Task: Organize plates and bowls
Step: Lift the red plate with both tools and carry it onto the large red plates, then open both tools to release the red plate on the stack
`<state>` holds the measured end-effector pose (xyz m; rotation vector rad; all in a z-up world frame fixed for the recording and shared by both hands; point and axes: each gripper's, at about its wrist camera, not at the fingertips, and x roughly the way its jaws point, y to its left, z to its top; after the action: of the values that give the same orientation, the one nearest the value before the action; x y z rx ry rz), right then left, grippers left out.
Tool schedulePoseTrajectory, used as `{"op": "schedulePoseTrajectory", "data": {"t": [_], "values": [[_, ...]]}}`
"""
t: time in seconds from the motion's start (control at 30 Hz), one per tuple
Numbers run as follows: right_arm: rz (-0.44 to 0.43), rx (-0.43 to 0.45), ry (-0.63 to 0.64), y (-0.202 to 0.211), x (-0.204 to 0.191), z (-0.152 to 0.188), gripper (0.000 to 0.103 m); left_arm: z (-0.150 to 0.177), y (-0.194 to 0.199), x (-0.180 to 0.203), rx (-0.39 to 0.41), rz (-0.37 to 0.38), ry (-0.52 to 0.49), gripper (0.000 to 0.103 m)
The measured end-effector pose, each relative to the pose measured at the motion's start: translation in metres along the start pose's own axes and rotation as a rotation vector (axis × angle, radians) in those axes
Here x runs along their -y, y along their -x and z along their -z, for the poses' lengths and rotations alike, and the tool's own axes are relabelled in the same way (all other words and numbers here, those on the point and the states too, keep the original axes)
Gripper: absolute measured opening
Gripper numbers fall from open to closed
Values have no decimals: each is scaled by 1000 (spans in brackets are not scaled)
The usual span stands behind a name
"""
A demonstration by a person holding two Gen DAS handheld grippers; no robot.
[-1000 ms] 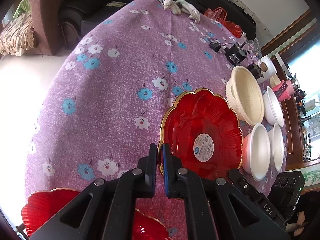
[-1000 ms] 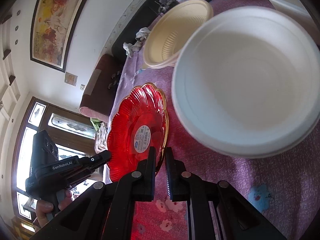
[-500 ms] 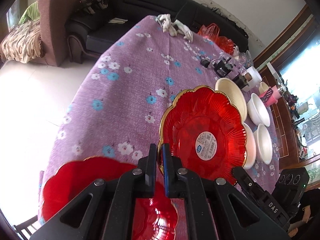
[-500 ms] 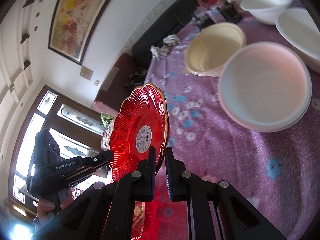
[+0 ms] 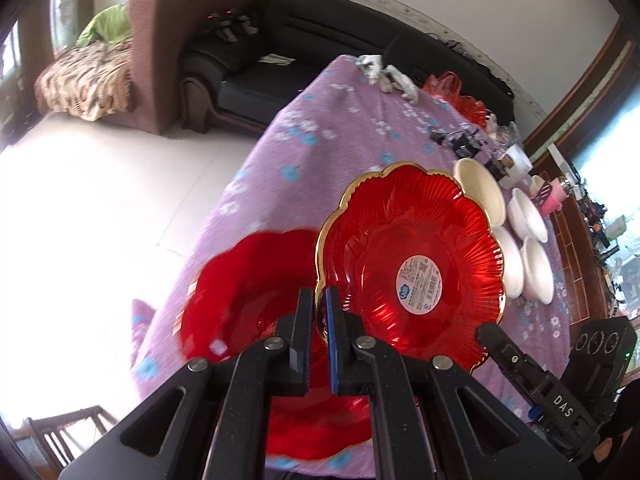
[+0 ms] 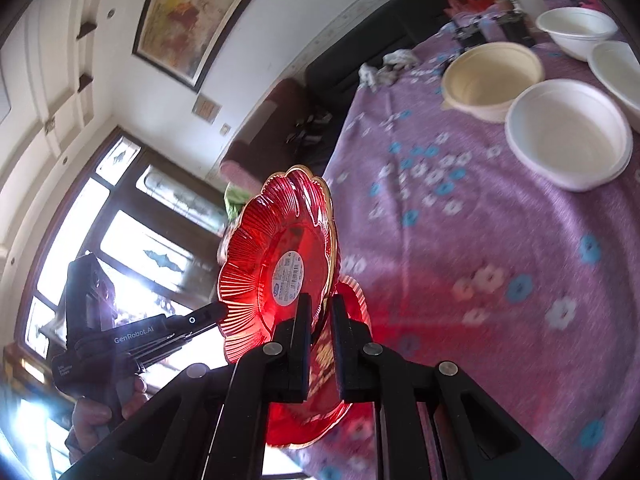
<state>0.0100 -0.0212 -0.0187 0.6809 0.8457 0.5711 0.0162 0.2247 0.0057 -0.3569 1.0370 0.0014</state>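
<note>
Both tools pinch the same red gold-rimmed plate (image 5: 412,268); the left hand-held gripper (image 5: 319,312) has its fingers nearly together on the plate's near rim, at lower centre of the left wrist frame, and the right hand-held gripper (image 6: 320,316) clamps the opposite rim, fingers almost closed, at lower centre of its own frame; the plate is held tilted above the counter (image 6: 500,240), round label facing the left camera; directly beneath, a second red plate (image 5: 240,292) lies blurred at the counter's near end; two red plates are visible; at right of the left frame, four bowls cluster, one cream bowl (image 5: 480,192) and three white bowls (image 5: 530,216); a dark sofa (image 5: 320,32) and a brown armchair (image 5: 160,60) stand behind, upper left.
</note>
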Motion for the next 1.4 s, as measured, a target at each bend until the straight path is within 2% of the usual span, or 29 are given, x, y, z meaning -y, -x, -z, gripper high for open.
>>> {"op": "schedulePoseTrajectory", "data": {"t": [0.2,0.37,0.6,0.83,1.07,1.13,1.23,1.33,1.4], "values": [[22,-103,30,-27,-8,33,11,27,-3,-39,-30,-43,50,6],[49,-192,33,-53,-7,49,11,37,-14,-62,-66,-60,81,6],[102,-263,59,-76,-6,56,11,43,-27,-71,-114,-89,71,6],[149,-276,117,-80,-17,54,15,39,-29,-61,-131,-135,20,7],[170,-287,151,-78,-19,47,19,29,-14,-44,-71,-244,-91,7],[160,-287,145,-76,-19,45,19,27,-9,-43,-57,-238,-94,7],[167,-282,149,-70,-16,42,26,28,-2,-42,-32,-214,-89,9],[154,-262,143,-61,-12,35,26,35,4,-47,18,-171,-68,18],[133,-234,135,-52,-9,29,27,42,10,-56,95,-160,-32,26]]}}
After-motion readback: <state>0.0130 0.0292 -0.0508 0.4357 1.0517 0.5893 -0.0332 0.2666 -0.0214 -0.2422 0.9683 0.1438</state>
